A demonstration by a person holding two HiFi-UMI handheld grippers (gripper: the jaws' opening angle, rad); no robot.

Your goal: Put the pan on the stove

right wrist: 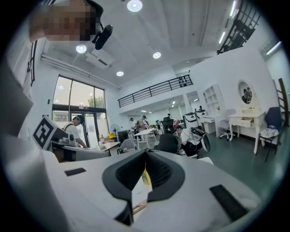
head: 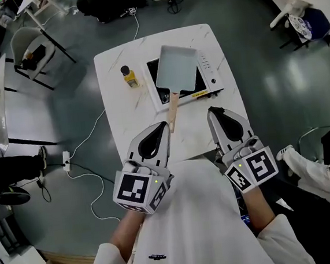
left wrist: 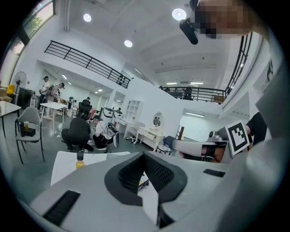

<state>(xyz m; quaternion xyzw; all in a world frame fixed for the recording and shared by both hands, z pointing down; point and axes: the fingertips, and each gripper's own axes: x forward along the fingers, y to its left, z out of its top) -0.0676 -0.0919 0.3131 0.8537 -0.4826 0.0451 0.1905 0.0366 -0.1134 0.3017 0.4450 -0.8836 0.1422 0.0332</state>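
A square grey pan (head: 177,68) with a wooden handle (head: 173,110) rests on the black-topped stove (head: 210,75) on the white marble table (head: 123,121). The handle points toward me. My left gripper (head: 165,124) is shut and empty, its tip just beside the handle's near end. My right gripper (head: 212,111) is also shut and empty, at the table's near right, short of the stove. In the left gripper view the jaws (left wrist: 145,156) are closed with nothing between them. The right gripper view shows its jaws (right wrist: 146,154) closed too.
A yellow bottle (head: 129,77) stands left of the stove. A chair (head: 32,45) sits at the far left, and a white cable (head: 81,165) runs over the floor by the table. Several people (left wrist: 79,131) sit and stand in the room beyond.
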